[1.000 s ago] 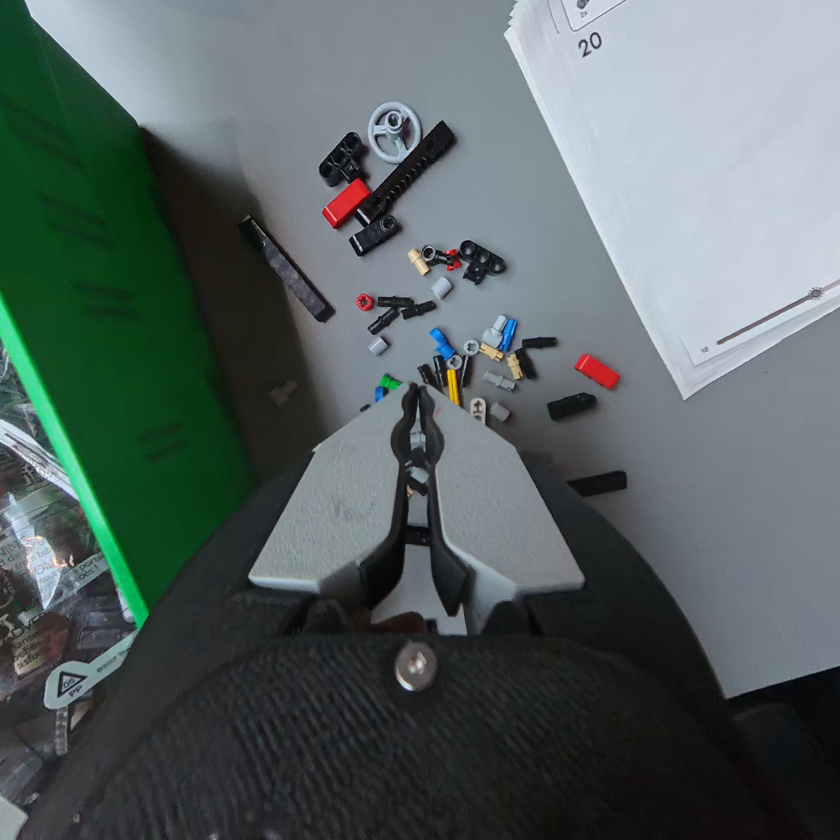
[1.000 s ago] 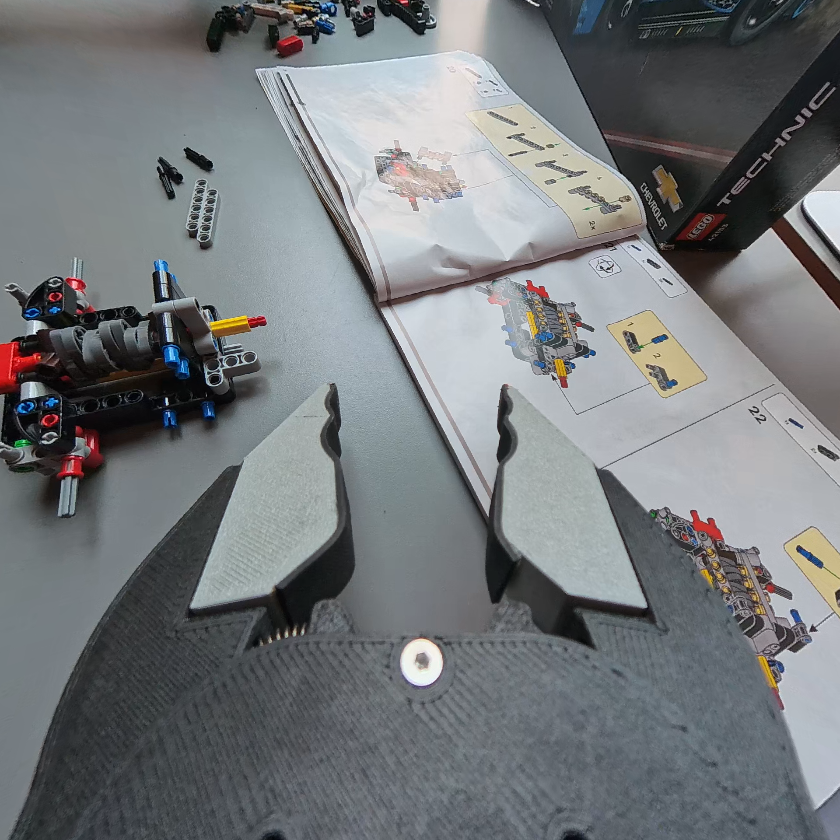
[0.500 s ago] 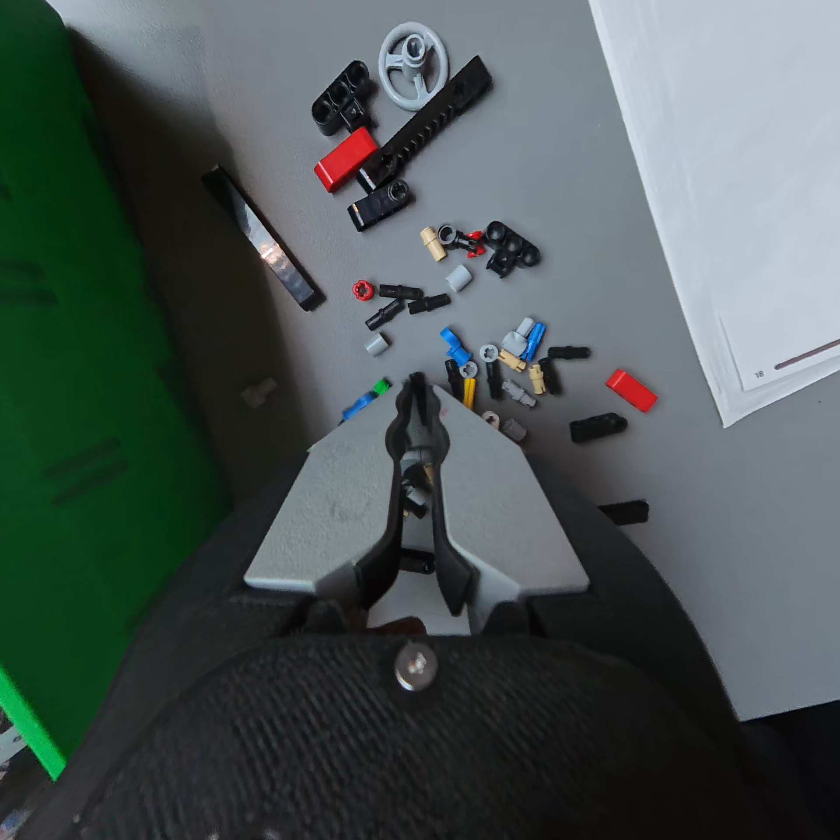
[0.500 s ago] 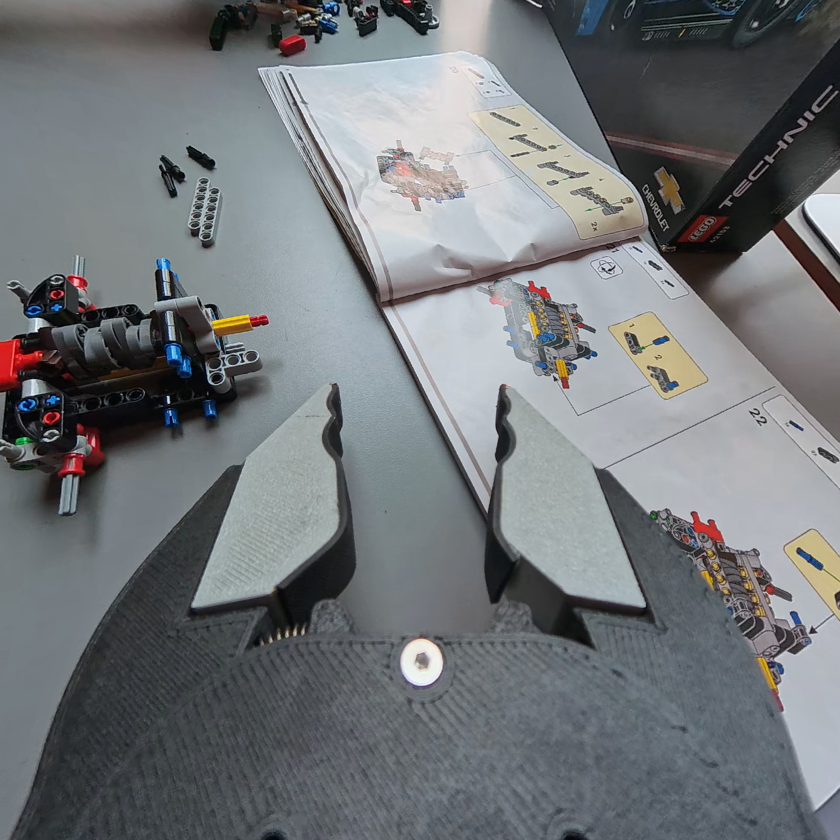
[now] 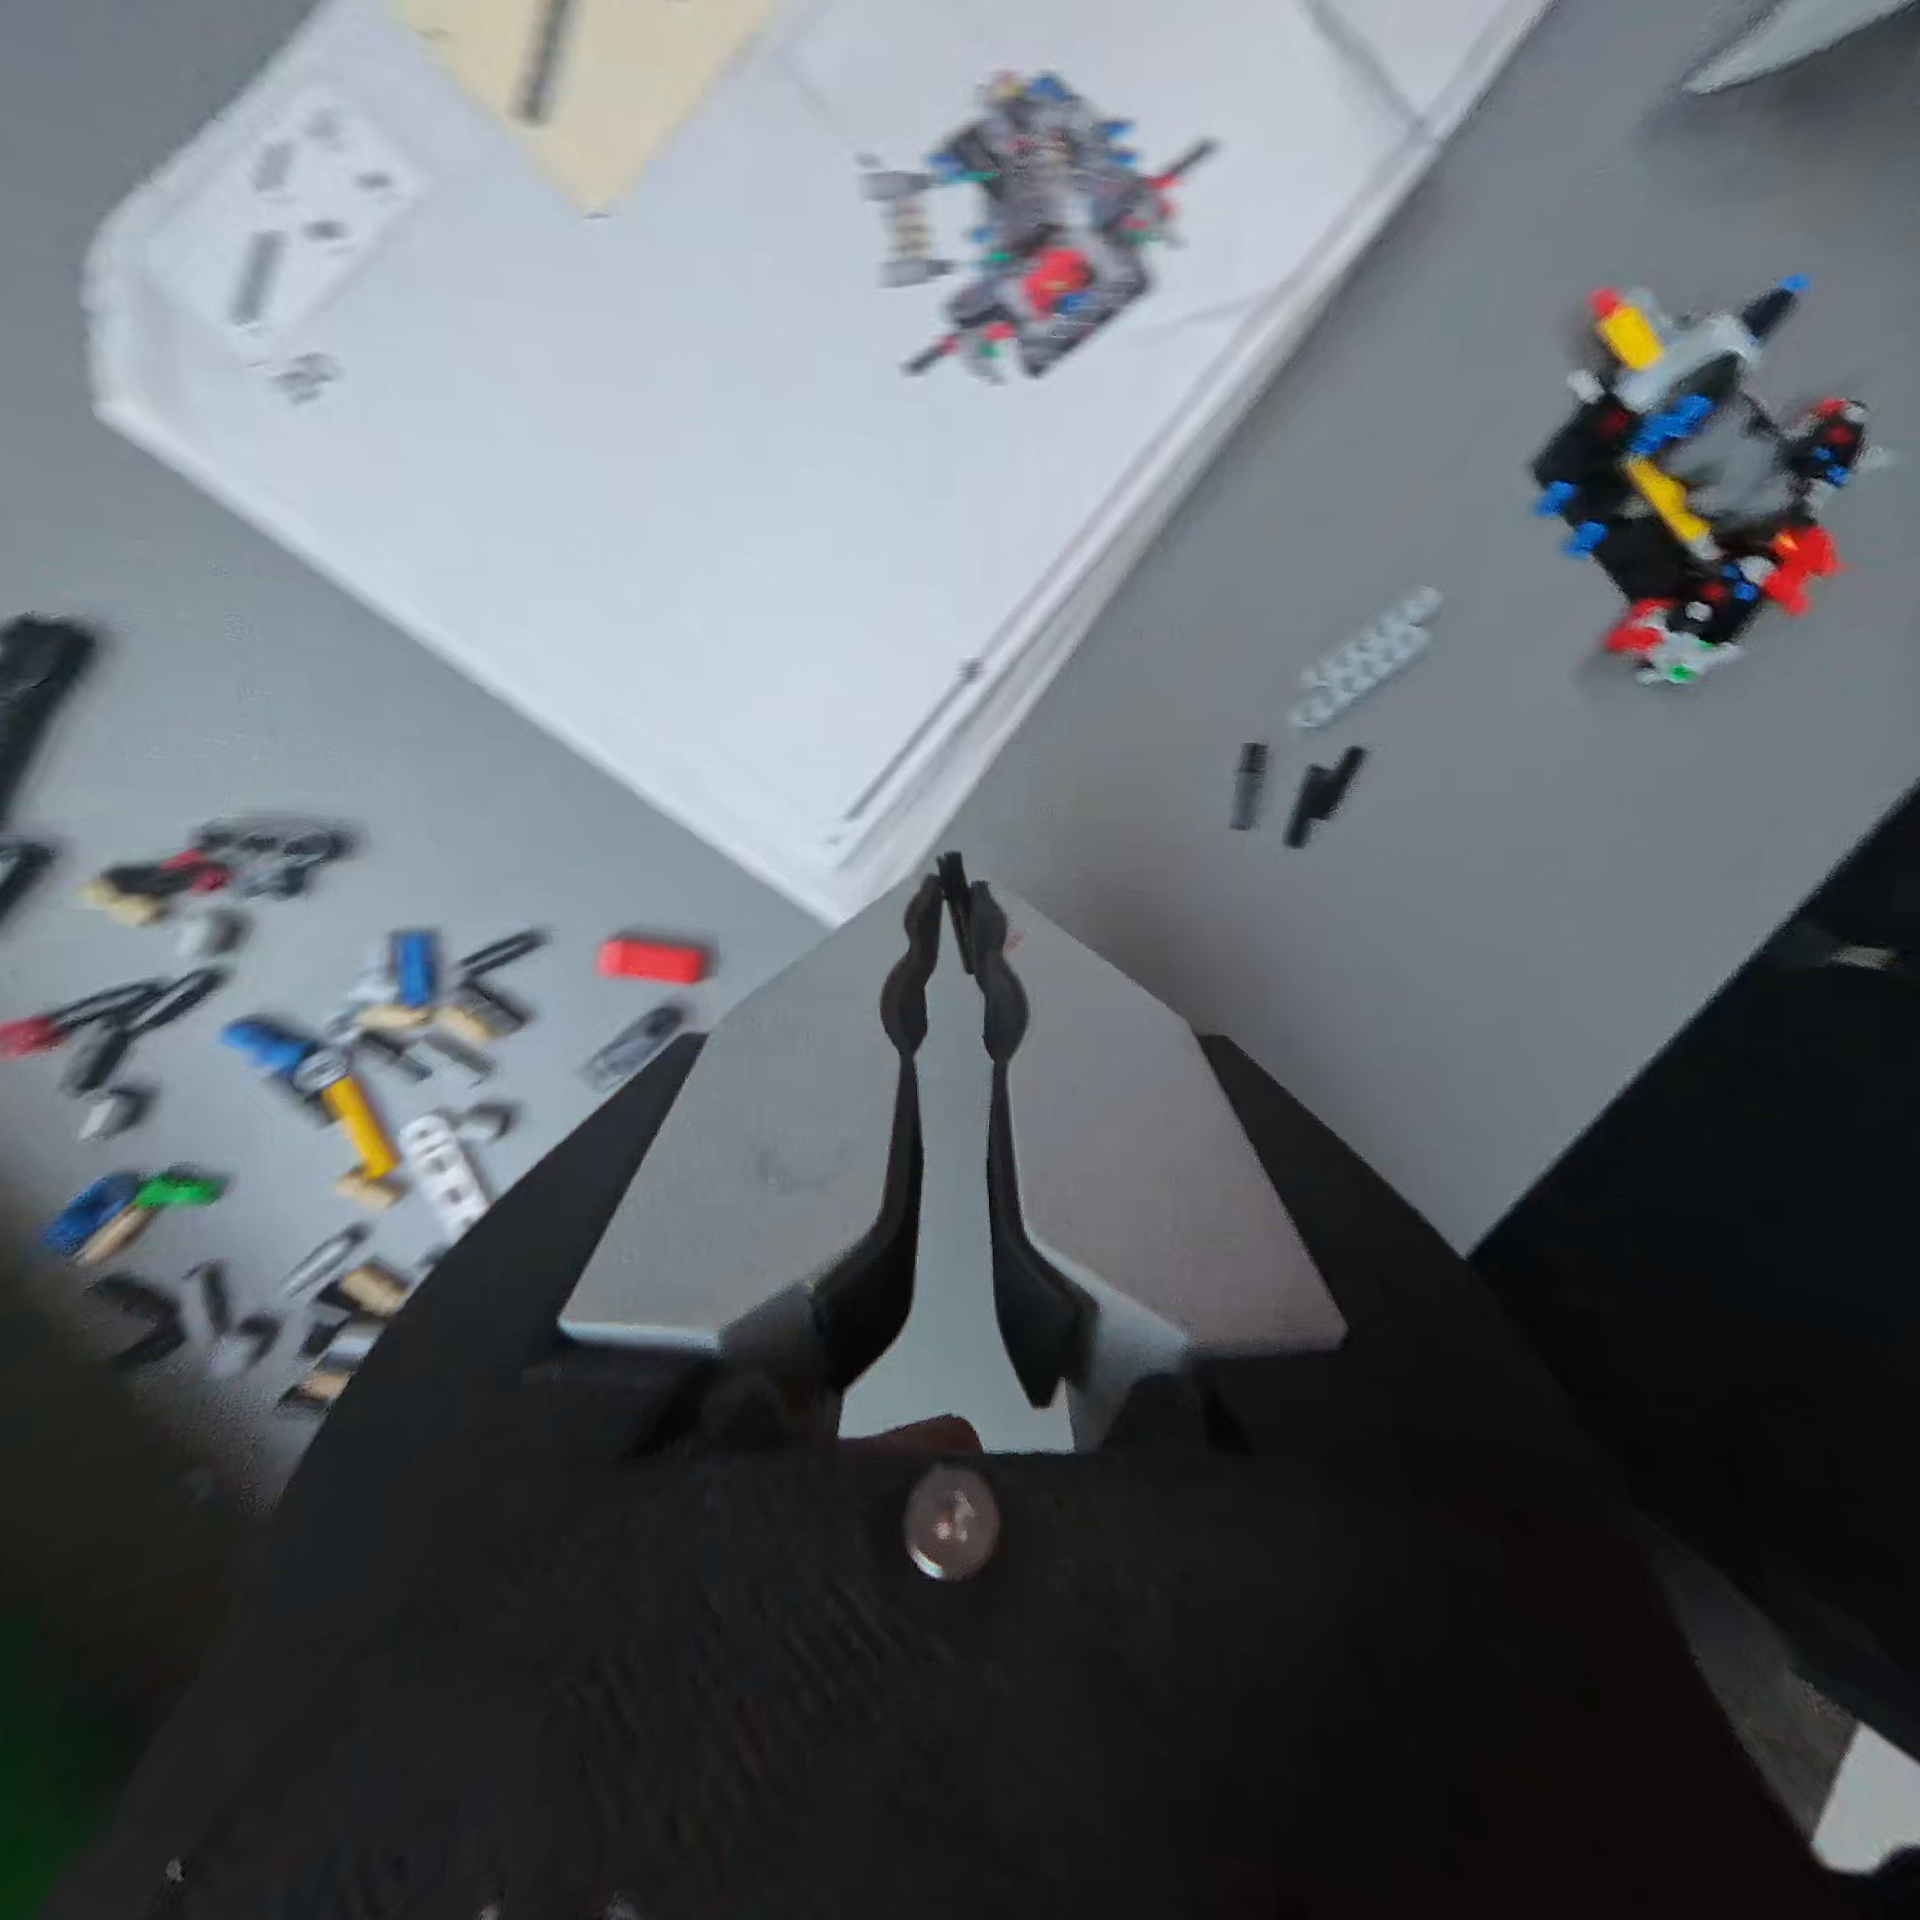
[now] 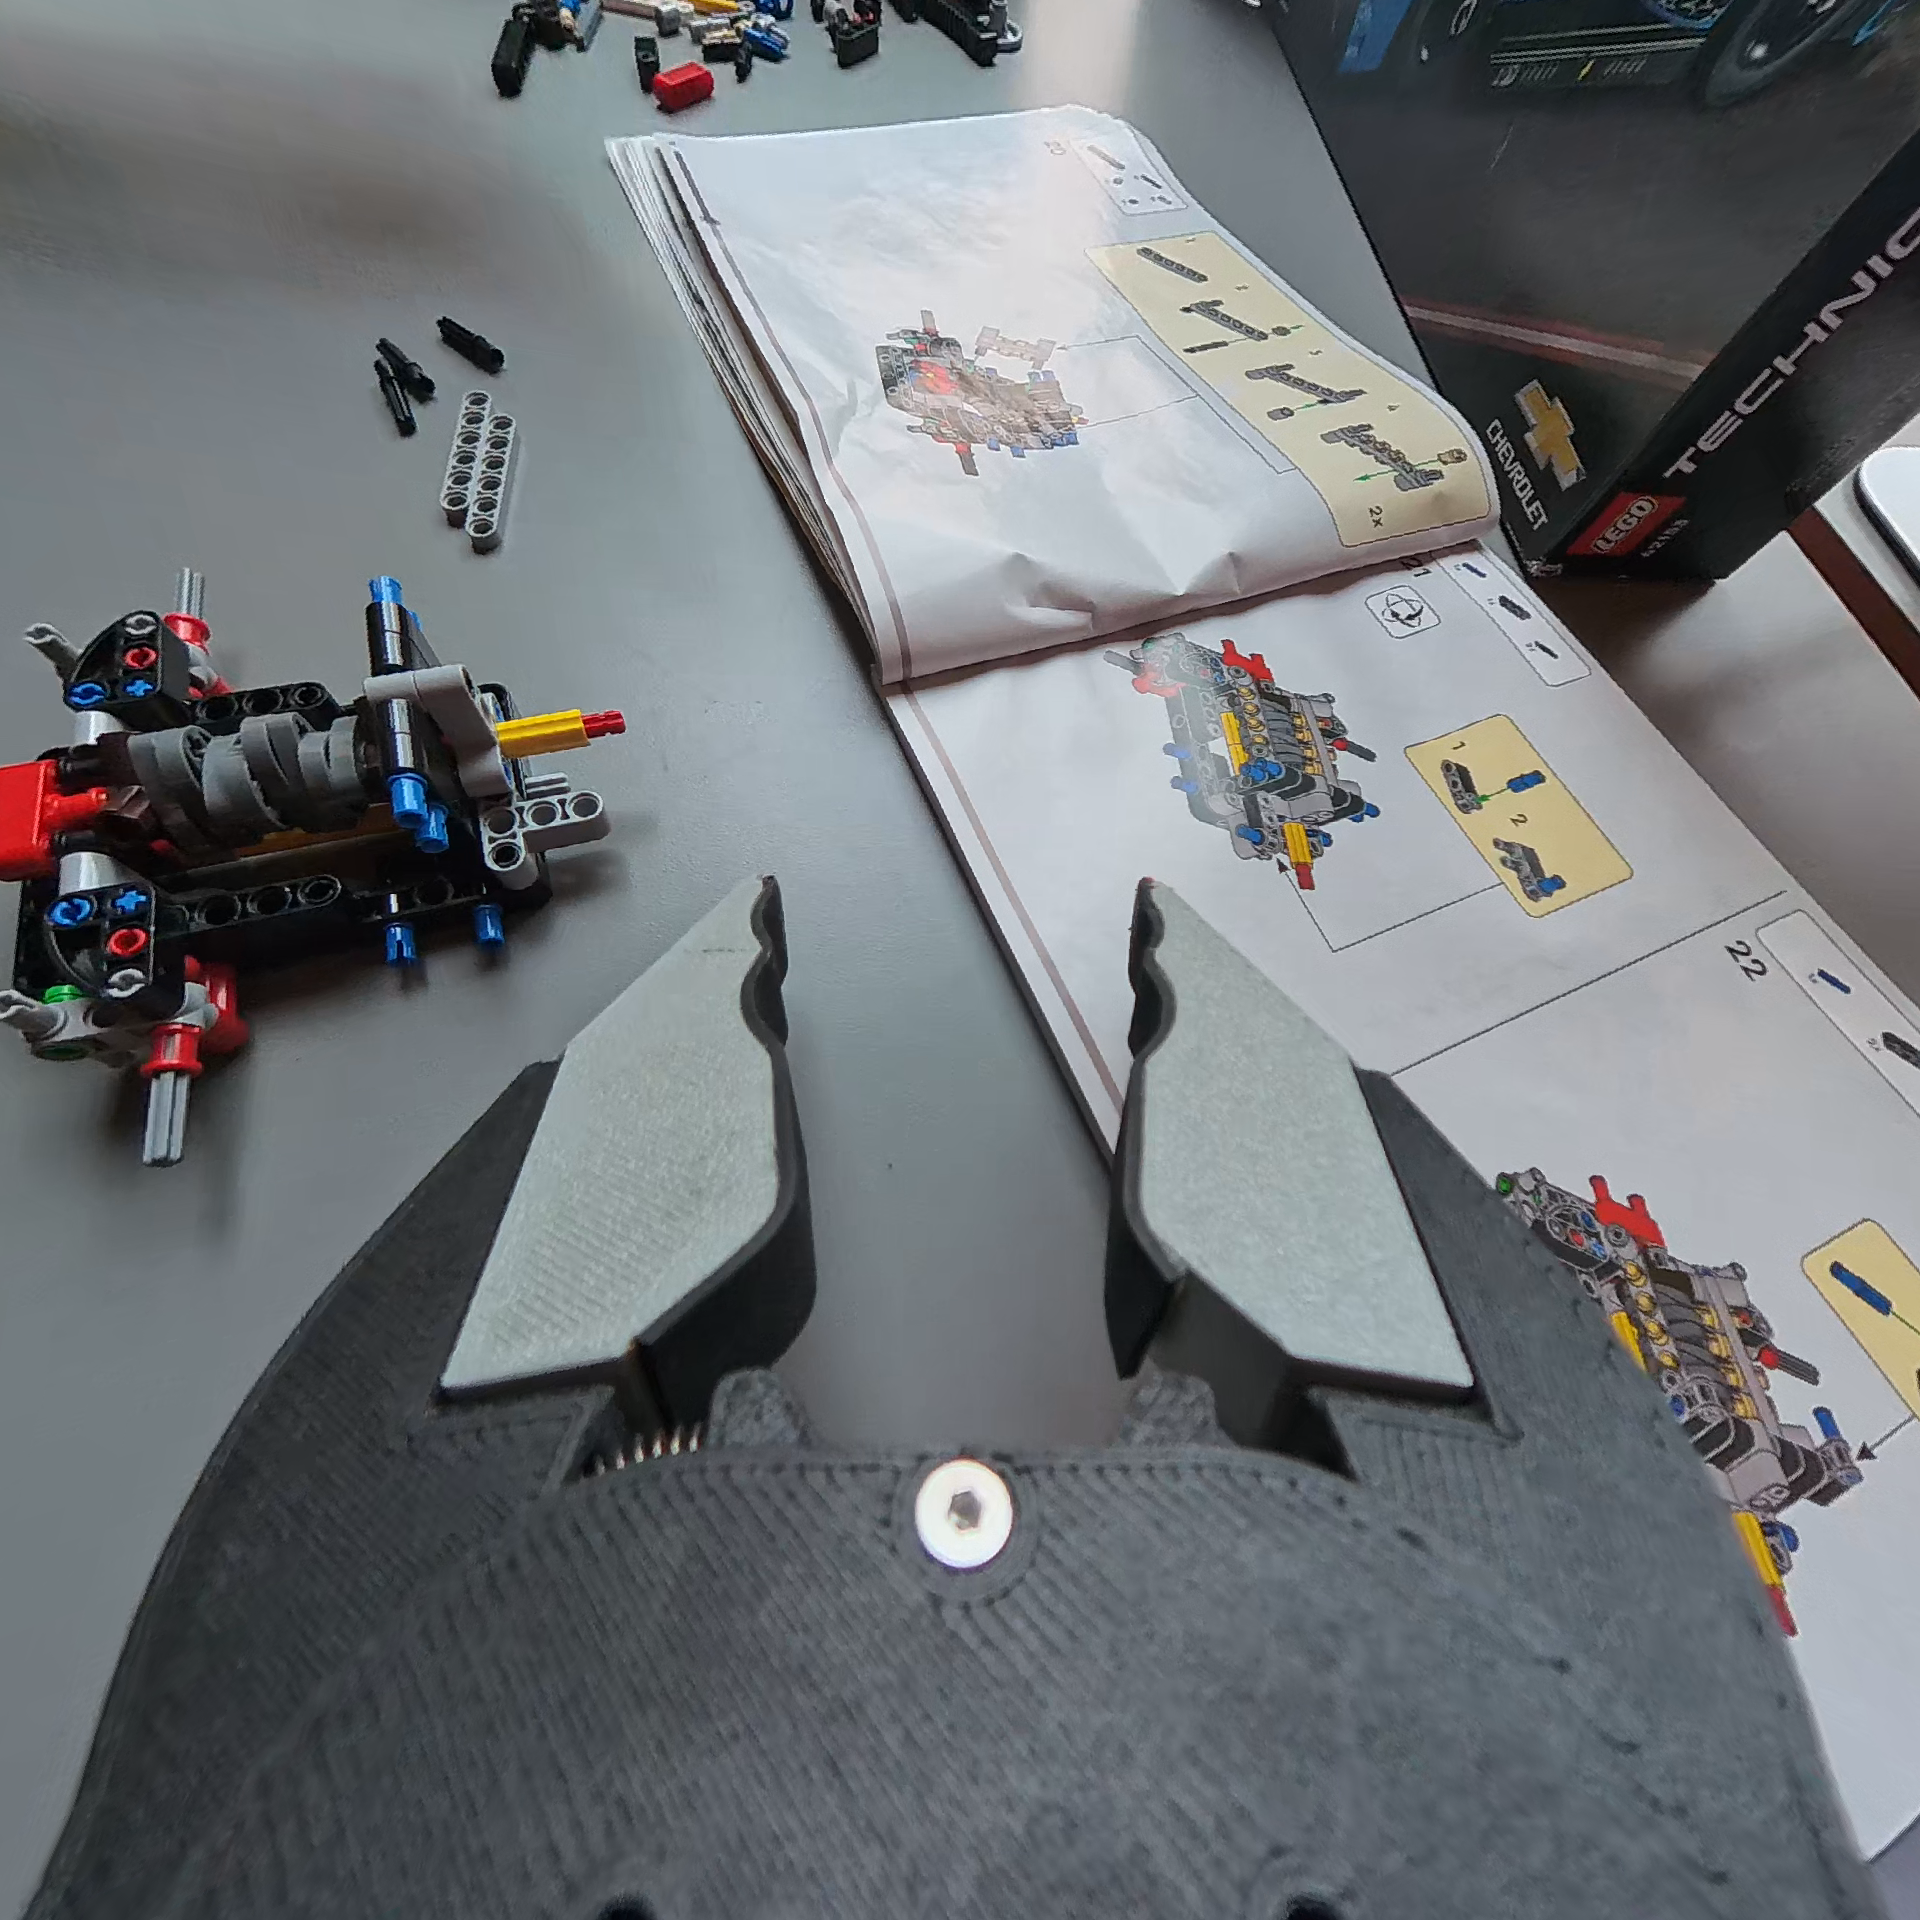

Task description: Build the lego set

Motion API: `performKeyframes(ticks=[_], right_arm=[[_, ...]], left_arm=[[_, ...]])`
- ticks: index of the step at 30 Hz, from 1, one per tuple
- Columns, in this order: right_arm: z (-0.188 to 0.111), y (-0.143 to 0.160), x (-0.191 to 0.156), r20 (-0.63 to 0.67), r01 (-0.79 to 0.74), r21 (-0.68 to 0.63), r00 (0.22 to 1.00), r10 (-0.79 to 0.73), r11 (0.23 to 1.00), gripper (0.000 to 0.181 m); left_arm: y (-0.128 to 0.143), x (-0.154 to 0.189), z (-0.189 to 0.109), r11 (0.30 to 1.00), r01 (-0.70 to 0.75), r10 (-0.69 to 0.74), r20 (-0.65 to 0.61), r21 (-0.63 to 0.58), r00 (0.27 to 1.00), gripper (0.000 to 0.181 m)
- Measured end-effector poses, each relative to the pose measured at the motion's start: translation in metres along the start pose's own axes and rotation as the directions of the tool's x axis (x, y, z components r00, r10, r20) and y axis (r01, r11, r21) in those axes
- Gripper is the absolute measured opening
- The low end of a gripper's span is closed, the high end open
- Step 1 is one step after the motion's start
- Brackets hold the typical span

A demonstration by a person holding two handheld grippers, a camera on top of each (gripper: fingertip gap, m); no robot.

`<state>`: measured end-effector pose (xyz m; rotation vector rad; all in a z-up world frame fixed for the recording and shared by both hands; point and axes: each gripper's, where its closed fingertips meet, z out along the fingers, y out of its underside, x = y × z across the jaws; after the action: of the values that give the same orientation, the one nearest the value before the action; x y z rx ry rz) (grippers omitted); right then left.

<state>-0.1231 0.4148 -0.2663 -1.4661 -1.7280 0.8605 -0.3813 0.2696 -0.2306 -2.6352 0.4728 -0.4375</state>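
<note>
Grey counter (image 6: pixel 260 260) fills both views and carries everything; its near edge shows at the right of the left wrist view, with dark space past it. Tall and dark, the set's box (image 6: pixel 1621 281) stands at the far right, printed with a logo and lettering on its face and side. Beside it the open instruction booklet (image 6: pixel 1091 468) lies flat, its pages showing build drawings, yellow part panels and step numbers. Well left of the booklet sits the partly built model (image 6: pixel 260 821), black and grey with red, blue and yellow pins. Bare counter runs between model and booklet, and the right tool (image 6: pixel 956 883) hangs over that strip, its jaws spread wide with nothing between them. Beyond the model lie two grey beams (image 6: pixel 478 468) side by side, with a few black pins (image 6: pixel 416 369) just past them. Loose parts (image 5: pixel 312 1070) are scattered at the far end. The left tool (image 5: pixel 954 894) is pinched closed on a small black piece (image 5: pixel 954 883) at its tips, blurred.
</note>
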Motion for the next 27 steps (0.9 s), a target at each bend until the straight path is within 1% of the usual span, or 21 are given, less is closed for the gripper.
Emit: performKeyframes(ticks=[2, 3, 5, 6, 8, 11, 12, 16, 19, 21, 24, 27], right_arm=[[0.0, 0.0, 0.0, 0.001, 0.003, -0.002, 1.0, -0.003, 1.0, 0.064], [0.0, 0.0, -0.001, 0.0, 0.004, -0.001, 1.0, -0.004, 1.0, 0.064], [0.0, 0.0, -0.001, 0.001, 0.005, -0.001, 1.0, -0.005, 1.0, 0.064], [0.0, 0.0, -0.002, 0.003, 0.005, -0.002, 1.0, -0.005, 1.0, 0.063], [0.0, 0.0, -0.002, 0.004, 0.008, -0.003, 1.0, -0.008, 1.0, 0.063], [0.0, 0.001, -0.003, 0.004, 0.012, -0.005, 1.0, -0.012, 1.0, 0.063], [0.0, 0.001, -0.003, 0.004, 0.012, -0.005, 1.0, -0.012, 1.0, 0.063], [0.0, 0.0, -0.003, 0.004, 0.011, -0.003, 1.0, -0.011, 1.0, 0.063], [0.0, 0.0, -0.003, 0.005, 0.01, -0.004, 1.0, -0.01, 1.0, 0.062], [0.0, 0.001, -0.003, 0.005, 0.01, -0.005, 1.0, -0.01, 1.0, 0.062], [0.001, 0.001, -0.003, 0.009, 0.006, -0.007, 1.0, -0.006, 1.0, 0.062], [0.001, 0.001, -0.003, 0.011, 0.003, -0.008, 1.0, -0.003, 1.0, 0.062]], left_arm=[[0.0, 0.045, 0.023, 0.997, -0.075, 0.072, -0.087, -0.025, 0.994, 0.002], [0.002, 0.062, 0.034, 0.994, -0.102, 0.096, -0.119, -0.039, 0.988, 0.002], [0.008, 0.085, 0.051, 0.987, -0.143, 0.131, -0.156, -0.07, 0.979, 0.002], [0.011, 0.091, 0.058, 0.983, -0.162, 0.148, -0.155, -0.08, 0.977, 0.002], [0.015, 0.091, 0.069, 0.977, -0.19, 0.179, -0.112, -0.099, 0.977, 0.002], [0.021, 0.093, 0.078, 0.975, -0.185, 0.17, -0.115, -0.126, 0.979, 0.003], [0.021, 0.092, 0.079, 0.975, -0.183, 0.169, -0.114, -0.123, 0.979, 0.008], [0.019, 0.088, 0.073, 0.98, -0.166, 0.156, -0.099, -0.106, 0.983, 0.012], [0.015, 0.093, 0.062, 0.985, -0.159, 0.149, -0.133, -0.067, 0.98, 0.012], [0.012, 0.092, 0.053, 0.986, -0.162, 0.155, -0.129, -0.041, 0.979, 0.012], [0.007, 0.076, 0.049, 0.987, -0.158, 0.157, -0.072, -0.009, 0.985, 0.014], [0.004, 0.062, 0.057, 0.989, -0.149, 0.149, -0.074, 0.007, 0.986, 0.014]])
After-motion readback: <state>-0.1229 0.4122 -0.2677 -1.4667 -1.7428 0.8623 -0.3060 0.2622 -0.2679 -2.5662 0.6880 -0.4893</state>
